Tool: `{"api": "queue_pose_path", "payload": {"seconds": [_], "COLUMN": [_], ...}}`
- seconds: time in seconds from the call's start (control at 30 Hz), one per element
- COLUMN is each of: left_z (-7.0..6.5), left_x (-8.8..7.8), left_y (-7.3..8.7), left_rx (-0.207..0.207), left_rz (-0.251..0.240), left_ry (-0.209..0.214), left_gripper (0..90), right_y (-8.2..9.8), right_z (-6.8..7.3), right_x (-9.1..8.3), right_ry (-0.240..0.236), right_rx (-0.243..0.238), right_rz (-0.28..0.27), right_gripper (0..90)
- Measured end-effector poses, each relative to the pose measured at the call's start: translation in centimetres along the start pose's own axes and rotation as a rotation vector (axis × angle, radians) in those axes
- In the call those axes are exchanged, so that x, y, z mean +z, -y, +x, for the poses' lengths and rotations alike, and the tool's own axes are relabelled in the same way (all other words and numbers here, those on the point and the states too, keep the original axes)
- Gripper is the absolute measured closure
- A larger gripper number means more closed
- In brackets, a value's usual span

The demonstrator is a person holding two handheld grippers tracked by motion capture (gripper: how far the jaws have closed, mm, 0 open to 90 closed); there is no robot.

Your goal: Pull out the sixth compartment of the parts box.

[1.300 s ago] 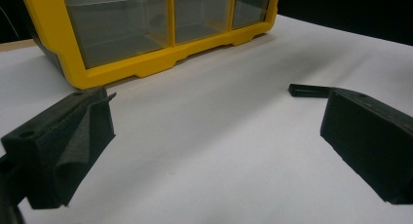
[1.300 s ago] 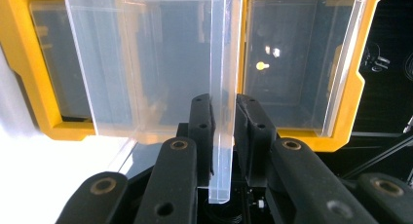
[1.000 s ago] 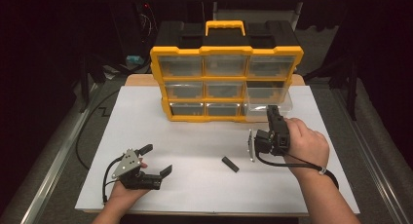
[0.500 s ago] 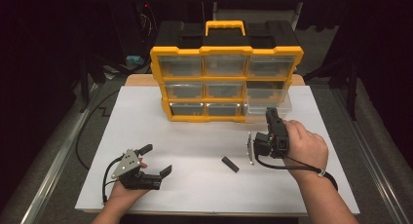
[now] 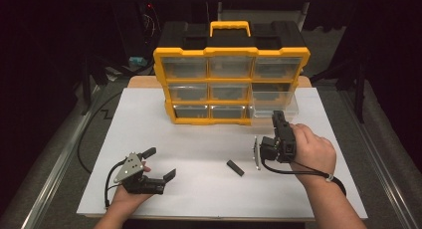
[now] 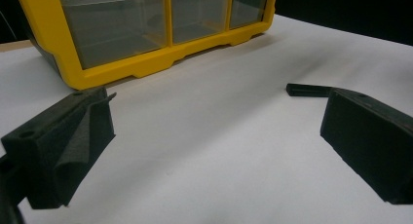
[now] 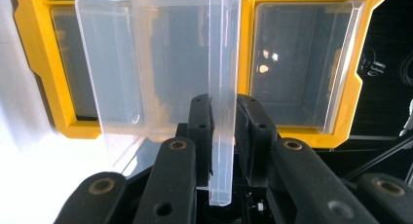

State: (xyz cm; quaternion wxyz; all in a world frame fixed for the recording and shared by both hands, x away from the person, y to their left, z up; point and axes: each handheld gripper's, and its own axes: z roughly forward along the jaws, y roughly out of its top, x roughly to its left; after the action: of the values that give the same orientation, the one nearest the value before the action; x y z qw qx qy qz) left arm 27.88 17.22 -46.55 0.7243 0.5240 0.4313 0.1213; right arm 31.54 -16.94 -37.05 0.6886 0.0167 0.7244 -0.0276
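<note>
Right gripper (image 7: pixel 224 131) pinches clear, thin-walled plastic drawer (image 7: pixel 160 63).

High view overhead facing forward, gripper views low and close, all sharing the yellow organizer (image 5: pixel 231 84).

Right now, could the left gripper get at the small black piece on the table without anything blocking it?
Probably yes. The left gripper rests with jaws open, and bare white table lies between it and the small black piece. The right gripper is busy gripping the clear drawer, off that path.

Probably a lab: a white table (image 5: pixel 149 114) amid dark surroundings, cables (image 5: pixel 94 124) and metal rails (image 5: pixel 50 174).
</note>
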Motion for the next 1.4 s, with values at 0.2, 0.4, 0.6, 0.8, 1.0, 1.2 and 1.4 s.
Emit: {"api": "queue_pose_path", "payload": {"seconds": [0.2, 0.4, 0.6, 0.8, 1.0, 1.2, 1.4], "left_z": [0.0, 0.0, 0.0, 0.0, 0.1, 0.1, 0.2], "left_x": [0.0, 0.0, 0.0, 0.0, -0.1, -0.1, -0.2], "left_y": [0.1, 0.0, 0.0, 0.0, -0.1, -0.2, -0.3], "left_rx": [0.005, 0.002, 0.003, 0.002, 0.003, -0.001, -0.001], "left_rz": [0.005, 0.001, 0.001, -0.001, -0.002, -0.009, -0.009], "left_ry": [0.003, 0.003, 0.003, 0.001, -0.001, -0.003, -0.005], "left_gripper": [0.3, 0.2, 0.3, 0.3, 0.2, 0.3, 0.2], "right_y": [0.2, 0.3, 0.2, 0.1, 0.1, 0.1, 0.2], "right_z": [0.0, 0.1, 0.2, 0.0, 0.0, -0.3, -0.4], "right_x": [0.0, -0.2, -0.2, 0.0, 0.0, -0.2, -1.0], "right_ry": [0.009, 0.002, 0.002, -0.004, 0.0, -0.021, -0.038], "right_rx": [-0.002, 0.001, 0.001, -0.008, -0.005, 0.015, 0.046], "right_rz": [-0.007, 0.004, 0.0, 0.003, 0.001, -0.001, -0.011], "right_gripper": [78.7, 78.6, 78.5, 78.5, 78.5, 69.9, 65.2]}}
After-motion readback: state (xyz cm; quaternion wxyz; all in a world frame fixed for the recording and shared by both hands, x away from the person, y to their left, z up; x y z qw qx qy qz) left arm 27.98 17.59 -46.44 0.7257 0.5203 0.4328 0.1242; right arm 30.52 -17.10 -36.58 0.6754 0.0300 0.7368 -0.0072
